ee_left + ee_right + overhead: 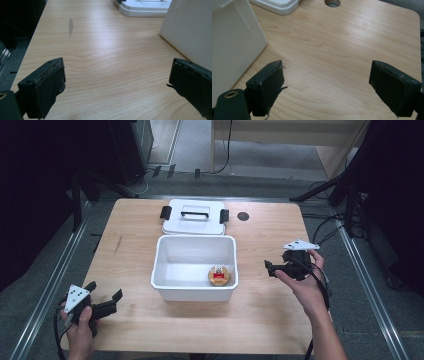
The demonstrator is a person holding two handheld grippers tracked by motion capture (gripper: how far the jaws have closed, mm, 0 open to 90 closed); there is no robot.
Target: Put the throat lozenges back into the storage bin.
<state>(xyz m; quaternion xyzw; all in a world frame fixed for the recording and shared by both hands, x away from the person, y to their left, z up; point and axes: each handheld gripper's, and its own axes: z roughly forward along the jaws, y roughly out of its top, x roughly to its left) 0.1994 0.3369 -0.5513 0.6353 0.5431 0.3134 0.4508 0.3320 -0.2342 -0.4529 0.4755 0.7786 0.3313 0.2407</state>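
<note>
Both grippers, left (104,296) and right (270,267), sit spread wide, flanking the white bin (170,270) holding maybe a small tin (219,276).

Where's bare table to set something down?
Bare table: a wide patch left of the white bin up to the left gripper, another between the bin and the right gripper, and the front strip. Crowded behind: the lid sits close against the bin.
</note>
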